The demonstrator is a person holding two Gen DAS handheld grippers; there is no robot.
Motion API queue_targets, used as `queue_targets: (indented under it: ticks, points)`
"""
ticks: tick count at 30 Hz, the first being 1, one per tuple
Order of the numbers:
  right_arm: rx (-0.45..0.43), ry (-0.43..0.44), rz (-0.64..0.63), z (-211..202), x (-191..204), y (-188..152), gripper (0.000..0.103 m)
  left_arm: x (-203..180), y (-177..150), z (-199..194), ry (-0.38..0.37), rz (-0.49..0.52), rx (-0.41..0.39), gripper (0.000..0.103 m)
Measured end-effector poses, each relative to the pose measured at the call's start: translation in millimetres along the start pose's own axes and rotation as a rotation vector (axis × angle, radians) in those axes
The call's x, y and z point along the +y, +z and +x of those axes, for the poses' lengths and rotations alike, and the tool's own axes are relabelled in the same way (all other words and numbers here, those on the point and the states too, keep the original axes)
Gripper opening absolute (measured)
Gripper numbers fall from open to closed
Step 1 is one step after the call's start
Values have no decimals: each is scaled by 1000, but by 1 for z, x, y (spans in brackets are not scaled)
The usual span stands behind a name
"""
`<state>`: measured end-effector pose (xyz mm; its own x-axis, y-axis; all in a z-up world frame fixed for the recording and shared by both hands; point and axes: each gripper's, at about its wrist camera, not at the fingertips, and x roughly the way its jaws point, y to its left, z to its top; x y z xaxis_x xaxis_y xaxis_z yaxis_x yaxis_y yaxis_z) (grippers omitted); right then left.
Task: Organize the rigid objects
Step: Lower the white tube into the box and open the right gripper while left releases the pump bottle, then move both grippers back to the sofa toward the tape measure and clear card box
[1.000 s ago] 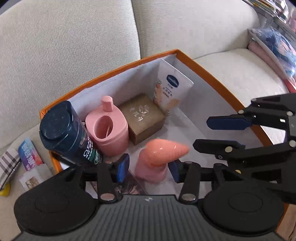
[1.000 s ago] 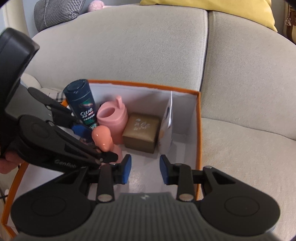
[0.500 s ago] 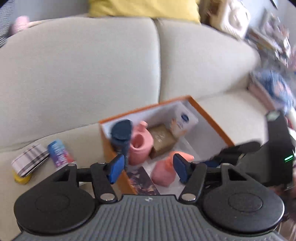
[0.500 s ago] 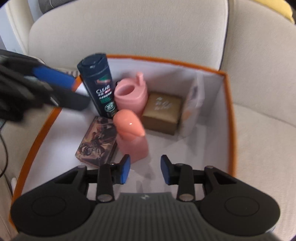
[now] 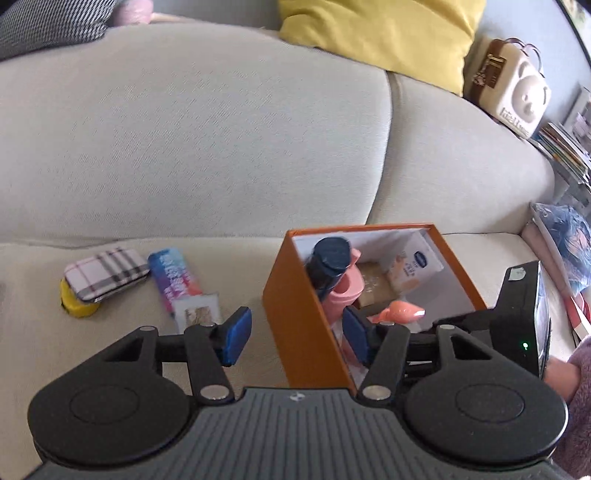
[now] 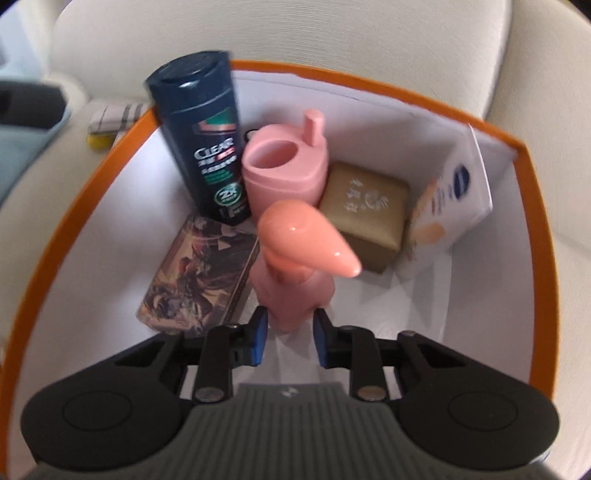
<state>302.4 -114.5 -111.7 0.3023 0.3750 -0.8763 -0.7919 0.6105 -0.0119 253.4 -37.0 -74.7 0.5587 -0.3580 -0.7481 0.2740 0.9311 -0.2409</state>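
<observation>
An orange box (image 6: pixel 369 79) with a white inside sits on the sofa seat. It holds a dark shampoo bottle (image 6: pixel 203 147), a pink container (image 6: pixel 284 173), a brown carton (image 6: pixel 364 210), a white tube (image 6: pixel 450 199), a flat picture box (image 6: pixel 199 273) and a pink pump bottle (image 6: pixel 295 258). My right gripper (image 6: pixel 290 332) is inside the box. Its jaws are closing with the pump bottle's base between the pads, which stand close to its sides. My left gripper (image 5: pixel 295 336) hangs outside the box's near left wall (image 5: pixel 295 317), empty, its jaws narrowing slightly.
On the seat left of the box lie a plaid case (image 5: pixel 105 271) on a yellow item (image 5: pixel 75 306), a colourful packet (image 5: pixel 173 280) and a small card (image 5: pixel 197 314). A yellow cushion (image 5: pixel 380 33) and a bear-shaped case (image 5: pixel 513 92) sit behind. A fuzzy sleeve (image 5: pixel 576 398) is at right.
My left gripper let go of the pump bottle, then rose and backed out over the box's left wall. My right gripper dropped toward the pump bottle and narrowed around its base.
</observation>
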Motion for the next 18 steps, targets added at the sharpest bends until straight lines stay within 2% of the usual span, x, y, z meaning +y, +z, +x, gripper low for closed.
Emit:
queue_targets:
  ticks: [3, 7, 14, 18]
  points:
    - [-3, -13, -118, 2, 7, 2, 24, 4, -4, 1, 1, -21, 5, 66]
    - [-12, -19, -186, 6, 12, 6, 21, 8, -5, 1, 1, -36, 8, 65]
    - [9, -11, -128, 2, 11, 3, 20, 14, -7, -5, 11, -42, 8, 64]
    - [-15, -20, -109, -23, 16, -3, 20, 23, -8, -22, 18, -45, -14, 62]
